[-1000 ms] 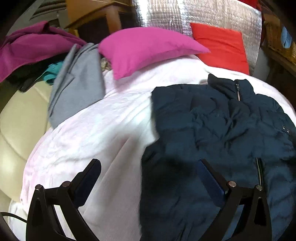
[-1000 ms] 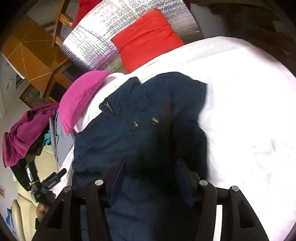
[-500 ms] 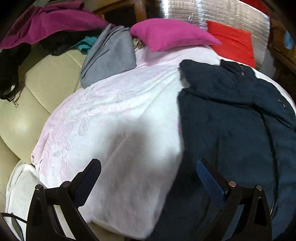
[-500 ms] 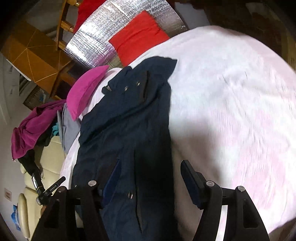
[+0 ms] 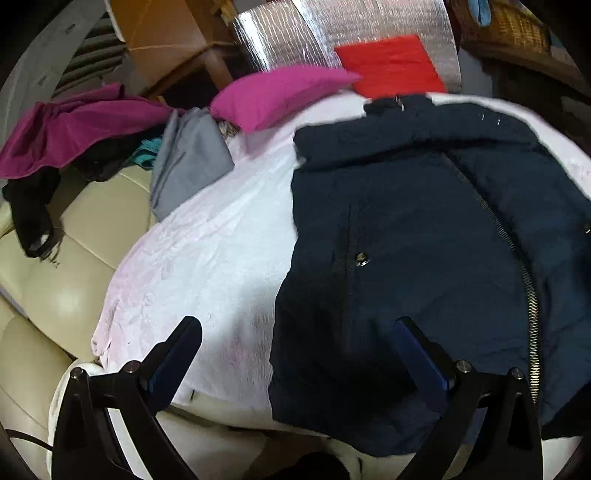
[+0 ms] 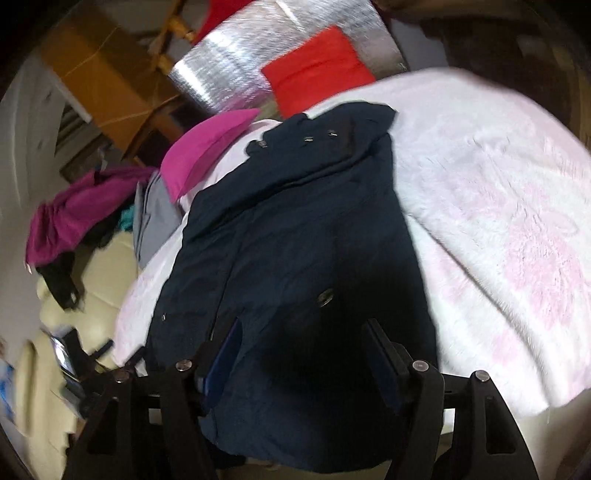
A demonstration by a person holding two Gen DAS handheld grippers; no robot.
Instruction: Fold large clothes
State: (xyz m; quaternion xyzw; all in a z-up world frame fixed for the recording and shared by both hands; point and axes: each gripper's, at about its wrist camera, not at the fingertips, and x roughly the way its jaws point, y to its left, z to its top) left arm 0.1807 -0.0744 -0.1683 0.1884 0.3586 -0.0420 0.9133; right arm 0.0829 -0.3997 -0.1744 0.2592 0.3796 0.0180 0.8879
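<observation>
A dark navy padded jacket (image 5: 406,236) lies spread on a white and pink blanket (image 5: 207,258), collar at the far end, zipper running down its right side. It also shows in the right wrist view (image 6: 295,236). My left gripper (image 5: 299,354) is open and empty, above the jacket's near left hem and the blanket. My right gripper (image 6: 303,350) is open and empty, above the jacket's near hem. The jacket's bottom edge hangs over the front of the blanket.
A magenta pillow (image 5: 280,96) and a red pillow (image 5: 391,64) lie at the far end before a silver foil sheet (image 5: 332,26). A grey garment (image 5: 188,162) and a magenta garment (image 5: 74,129) lie at the left on a cream sofa (image 5: 55,280).
The sleeves that lay across the jacket a second ago are released and flat. Both grippers have pulled back toward the jacket's near hem, open throughout.
</observation>
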